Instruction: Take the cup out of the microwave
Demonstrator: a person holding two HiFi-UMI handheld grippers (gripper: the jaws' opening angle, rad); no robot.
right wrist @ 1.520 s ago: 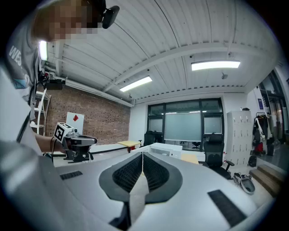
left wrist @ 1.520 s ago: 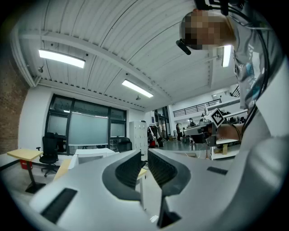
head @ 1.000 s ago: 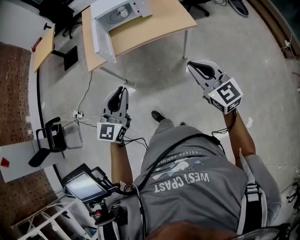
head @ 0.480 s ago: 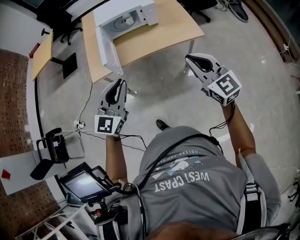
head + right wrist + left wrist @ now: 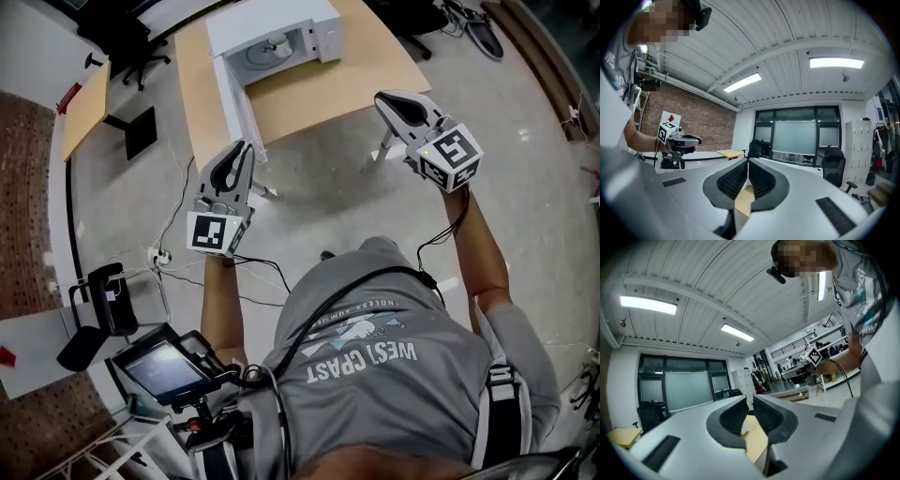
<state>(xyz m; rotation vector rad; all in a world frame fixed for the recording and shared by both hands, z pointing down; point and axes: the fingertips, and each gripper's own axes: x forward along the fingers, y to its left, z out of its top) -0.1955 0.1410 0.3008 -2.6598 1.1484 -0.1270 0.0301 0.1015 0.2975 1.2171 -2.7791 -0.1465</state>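
A white microwave (image 5: 272, 19) stands on the wooden table (image 5: 309, 89) at the top of the head view, its door (image 5: 234, 103) swung open toward me. A small pale thing on the turntable looks like the cup (image 5: 278, 43); it is too small to make out well. My left gripper (image 5: 239, 155) hovers over the floor just short of the open door, its jaws a narrow slit apart (image 5: 750, 397) with nothing between them. My right gripper (image 5: 384, 98) is held level at the table's near right edge, shut and empty (image 5: 748, 160).
Cables (image 5: 178, 197) trail over the grey floor by the left table leg. An office chair (image 5: 103, 300) and a screen on a stand (image 5: 164, 370) sit at the lower left. A small yellow table (image 5: 89, 98) stands at the far left beside the brick-pattern carpet.
The person has walked toward the table, so the microwave and table sit lower and larger in the head view. Both grippers have advanced with the person; their jaws look unchanged.
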